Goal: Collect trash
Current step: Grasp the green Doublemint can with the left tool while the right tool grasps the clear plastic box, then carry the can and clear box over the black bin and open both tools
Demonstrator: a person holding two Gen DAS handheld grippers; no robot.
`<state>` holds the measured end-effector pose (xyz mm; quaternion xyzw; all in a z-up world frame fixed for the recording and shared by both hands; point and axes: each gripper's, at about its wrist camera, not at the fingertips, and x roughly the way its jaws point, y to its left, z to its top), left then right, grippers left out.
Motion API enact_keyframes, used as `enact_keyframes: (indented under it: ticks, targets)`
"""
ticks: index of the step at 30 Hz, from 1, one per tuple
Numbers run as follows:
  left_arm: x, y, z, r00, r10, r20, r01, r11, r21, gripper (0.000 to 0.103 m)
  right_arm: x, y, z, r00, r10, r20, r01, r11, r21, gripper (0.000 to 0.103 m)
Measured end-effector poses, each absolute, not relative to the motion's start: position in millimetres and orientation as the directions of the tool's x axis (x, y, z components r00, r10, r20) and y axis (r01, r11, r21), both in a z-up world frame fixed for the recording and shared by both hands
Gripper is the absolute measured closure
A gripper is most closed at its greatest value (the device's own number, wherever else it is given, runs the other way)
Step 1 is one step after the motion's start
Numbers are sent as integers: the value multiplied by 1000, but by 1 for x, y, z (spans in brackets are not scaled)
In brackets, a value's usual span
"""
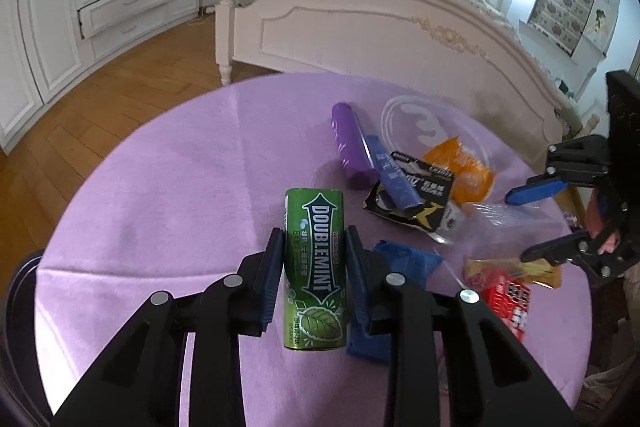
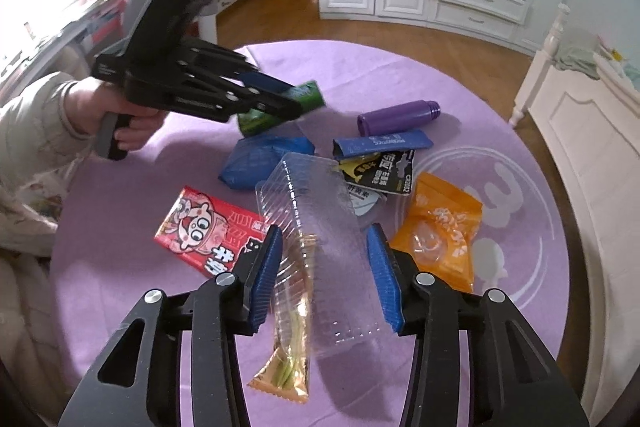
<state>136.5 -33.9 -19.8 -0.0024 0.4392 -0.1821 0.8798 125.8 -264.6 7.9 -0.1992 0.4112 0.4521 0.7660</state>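
On the purple tablecloth (image 1: 168, 187), the left gripper (image 1: 314, 259) is clamped on a green Doublemint gum can (image 1: 315, 267); its blue pads press both long sides, and "DOUBLEMINT" runs lengthwise over a mint leaf. From the right wrist camera that gripper slopes down toward the table, a bare hand (image 2: 120, 119) in a pale sleeve wrapped round its handle, the can raised off the cloth.

To the right of it lie a crumpled blue wrapper (image 2: 260, 159), a red snack packet (image 2: 208, 231) with a cartoon face and Chinese characters, a purple bottle (image 2: 396, 117) on its side, a blue sachet (image 2: 384, 145) and a black battery card (image 2: 384, 175) printed "CR2032". An orange pouch (image 2: 440, 231) sits farthest right.

The right gripper (image 2: 326, 275) tilts downward, its jaws round a clear plastic tray (image 2: 320, 227). The left pad seems to touch the tray's edge, but the clear plastic makes contact on the other side hard to judge. A tan sachet (image 2: 288, 359) lies beneath the tray.
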Motion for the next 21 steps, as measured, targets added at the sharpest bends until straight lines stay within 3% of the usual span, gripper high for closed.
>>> enact_keyframes:
  ticks: [10,21]
  targets:
    - [94,-9,10,622,-348,-701,288,935,-209,72,117,-261,51,384,618,-686,-794,600,96,61]
    - [56,31,28,692,-307,-653,219,952,-215,72,125,-218,79,378,734,-564,-653,644,399,62]
